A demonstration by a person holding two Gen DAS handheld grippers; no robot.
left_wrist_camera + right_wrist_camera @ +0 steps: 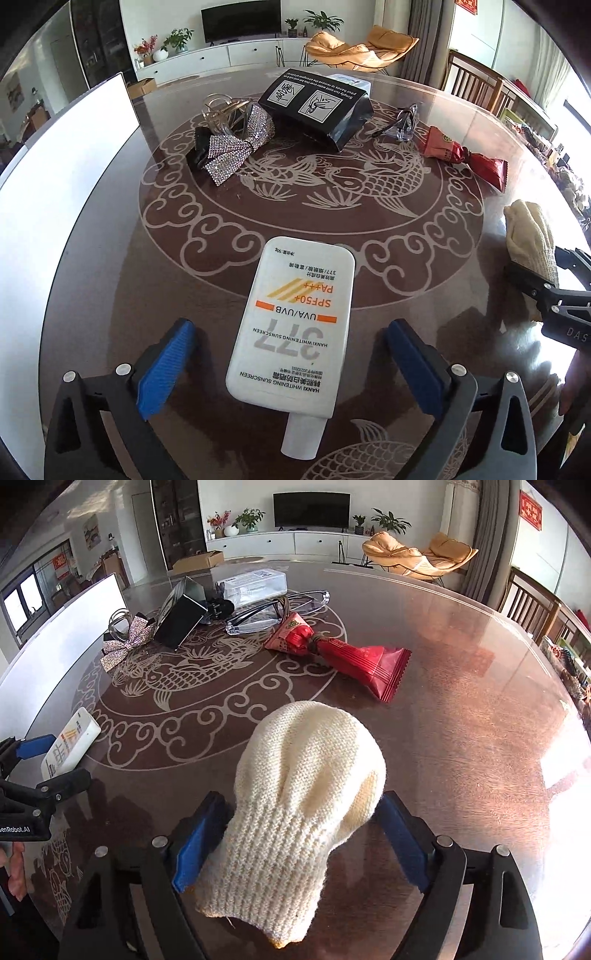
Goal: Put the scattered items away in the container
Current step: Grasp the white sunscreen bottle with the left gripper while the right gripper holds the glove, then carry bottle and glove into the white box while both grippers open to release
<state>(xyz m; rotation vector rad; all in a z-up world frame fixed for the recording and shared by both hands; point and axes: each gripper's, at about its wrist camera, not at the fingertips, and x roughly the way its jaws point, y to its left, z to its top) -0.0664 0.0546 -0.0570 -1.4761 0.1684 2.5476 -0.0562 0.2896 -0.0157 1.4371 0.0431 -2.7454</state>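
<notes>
My left gripper [290, 363] is open, its blue pads apart on either side of a white sunscreen tube [295, 325] that lies flat on the table. My right gripper [301, 842] has a cream knitted glove [303, 786] between its blue pads; the left pad touches the cuff, the right pad is close beside it. The glove [532, 240] and right gripper also show at the right edge of the left wrist view. The white container [62, 206] stands at the table's left edge and also shows in the right wrist view [62, 635].
On the round table [461, 701] lie a rhinestone bow clip [236, 147], a clear hair claw [221, 110], a black box [317, 107], glasses [280, 609], a red snack packet [343, 657] and a clear case [255, 583]. Wooden chairs stand at the right.
</notes>
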